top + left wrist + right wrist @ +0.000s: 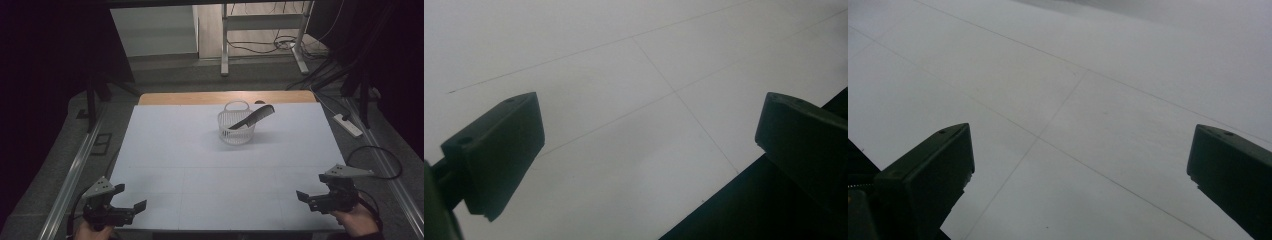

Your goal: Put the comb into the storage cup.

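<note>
— So, from the left: how is each hand set?

— At the near left corner of the white gridded table sheet (200,165), the left gripper (129,198) is held low in a hand whose top alone shows at the bottom edge. Its two black jaws stand wide apart with nothing between them and point in toward the middle of the table. In the left gripper view the left gripper (649,145) has bare sheet between its jaws, with the sheet's dark near edge running under the right one.

— And the other side?

— At the near right corner the right gripper (306,198) mirrors it: gripped by a hand (356,220) at the table's edge, jaws spread and empty, aimed leftward. The right gripper view shows the right gripper (1080,165) over plain sheet with faint seam lines.

— What about the things on the table?

— A small white plastic mesh basket with a loop handle (236,129) sits upright at the far middle, well apart from both grippers. A black plastic comb (252,118) leans in it, lower end inside, upper end sticking out over the right rim.

— Anything unclear?

— The comb's teeth are too small to make out, and its lower end is hidden behind the basket wall. The room around the table is dark.
</note>
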`<state>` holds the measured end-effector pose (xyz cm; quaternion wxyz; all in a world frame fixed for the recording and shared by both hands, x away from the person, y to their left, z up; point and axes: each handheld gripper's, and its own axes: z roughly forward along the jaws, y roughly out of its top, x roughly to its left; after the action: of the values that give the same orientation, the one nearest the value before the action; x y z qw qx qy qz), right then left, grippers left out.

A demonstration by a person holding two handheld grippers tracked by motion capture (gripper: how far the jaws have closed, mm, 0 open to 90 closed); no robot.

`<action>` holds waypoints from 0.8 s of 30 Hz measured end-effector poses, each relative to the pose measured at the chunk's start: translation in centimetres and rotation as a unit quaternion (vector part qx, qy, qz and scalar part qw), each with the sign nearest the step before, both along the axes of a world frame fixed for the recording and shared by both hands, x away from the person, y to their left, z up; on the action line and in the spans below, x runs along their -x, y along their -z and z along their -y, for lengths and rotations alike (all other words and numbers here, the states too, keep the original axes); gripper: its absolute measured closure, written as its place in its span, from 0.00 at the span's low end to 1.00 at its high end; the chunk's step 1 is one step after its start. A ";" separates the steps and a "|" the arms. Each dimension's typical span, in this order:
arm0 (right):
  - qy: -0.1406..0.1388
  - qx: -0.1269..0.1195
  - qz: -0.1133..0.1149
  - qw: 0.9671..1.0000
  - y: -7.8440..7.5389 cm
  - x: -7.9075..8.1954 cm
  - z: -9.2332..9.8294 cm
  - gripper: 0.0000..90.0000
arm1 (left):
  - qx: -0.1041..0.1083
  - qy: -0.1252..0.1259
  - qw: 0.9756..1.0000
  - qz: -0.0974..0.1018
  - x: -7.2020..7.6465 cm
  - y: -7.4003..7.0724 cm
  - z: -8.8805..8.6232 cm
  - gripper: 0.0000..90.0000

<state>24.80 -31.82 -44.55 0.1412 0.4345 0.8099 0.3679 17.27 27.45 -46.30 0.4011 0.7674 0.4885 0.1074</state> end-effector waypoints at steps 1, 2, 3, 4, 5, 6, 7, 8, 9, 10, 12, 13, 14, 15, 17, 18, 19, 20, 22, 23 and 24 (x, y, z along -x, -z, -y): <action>0.003 0.000 0.001 1.000 0.0 0.1 0.1 0.00 | 0.000 0.000 1.000 0.000 0.0 0.0 0.0 0.01; 0.006 0.000 0.002 1.000 0.0 0.2 0.2 0.00 | 0.000 0.000 1.000 0.000 0.0 0.0 0.0 0.01; 0.008 0.001 0.004 1.000 0.0 0.3 0.3 0.00 | 0.000 -0.001 1.000 0.000 0.0 0.0 0.0 0.01; 0.011 0.001 0.004 1.000 0.0 0.4 0.5 0.00 | 0.000 -0.001 1.000 0.000 0.0 0.0 0.0 0.01; 0.013 0.001 0.003 1.000 0.0 0.5 0.6 0.00 | 0.000 -0.001 1.000 0.000 0.0 0.0 0.0 0.01; 0.015 0.001 0.004 1.000 0.0 0.6 0.7 0.00 | 0.001 -0.001 1.000 0.000 0.0 0.0 0.0 0.01; 0.016 0.001 0.003 1.000 0.0 0.7 0.8 0.00 | 0.001 -0.001 1.000 0.000 0.0 0.0 0.0 0.01; 0.019 0.000 0.003 1.000 0.0 0.8 0.9 0.00 | 0.001 -0.001 1.000 0.000 0.0 0.0 0.0 0.01; 0.020 -0.001 0.005 1.000 0.0 0.8 1.0 0.00 | 0.001 -0.001 1.000 0.000 0.0 0.0 0.0 0.01; 0.022 -0.002 0.006 1.000 -0.1 0.9 1.1 0.00 | 0.001 -0.001 1.000 0.000 0.0 0.0 0.0 0.01; 0.026 -0.002 0.006 1.000 -0.2 1.0 1.3 0.00 | 0.001 -0.001 1.000 0.000 0.0 0.0 0.0 0.01; 0.028 -0.004 0.007 1.000 -0.2 1.1 1.3 0.00 | 0.002 -0.002 1.000 0.000 0.0 0.0 0.0 0.01; 0.030 -0.003 0.007 1.000 -0.2 1.2 1.4 0.00 | 0.002 -0.002 1.000 -0.001 0.0 0.0 0.0 0.01; 0.032 -0.001 0.008 0.999 -0.2 1.3 1.5 0.00 | 0.002 -0.003 1.000 -0.001 0.0 0.0 -0.1 0.01; 0.035 0.003 0.009 0.999 -0.3 1.4 1.5 0.00 | 0.001 -0.004 1.000 -0.001 0.0 0.0 -0.1 0.01; 0.036 0.004 0.009 0.999 -0.3 1.5 1.6 0.00 | 0.001 -0.005 1.000 -0.001 0.0 0.0 -0.1 0.01; 0.037 0.007 0.010 0.999 -0.3 1.6 1.6 0.00 | 0.001 -0.005 1.000 -0.001 0.0 0.0 -0.1 0.01; 0.038 0.010 0.009 0.999 -0.3 1.6 1.6 0.00 | 0.001 -0.006 1.000 -0.001 0.0 0.0 -0.1 0.01; 0.039 0.017 0.009 0.999 -0.4 1.7 1.6 0.00 | 0.000 -0.006 1.000 -0.002 0.0 0.0 -0.1 0.01; 0.039 0.020 0.010 0.999 -0.4 1.8 1.6 0.00 | 0.000 -0.006 1.000 -0.002 0.0 0.0 -0.1 0.01; 0.039 0.022 0.010 0.999 -0.4 1.9 1.6 0.00 | 0.000 -0.007 1.000 -0.002 0.0 0.0 -0.1 0.01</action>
<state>22.94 -33.43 -44.16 0.1730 0.4591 0.7988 0.3480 17.31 27.53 -46.30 0.3998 0.7643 0.4943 0.1084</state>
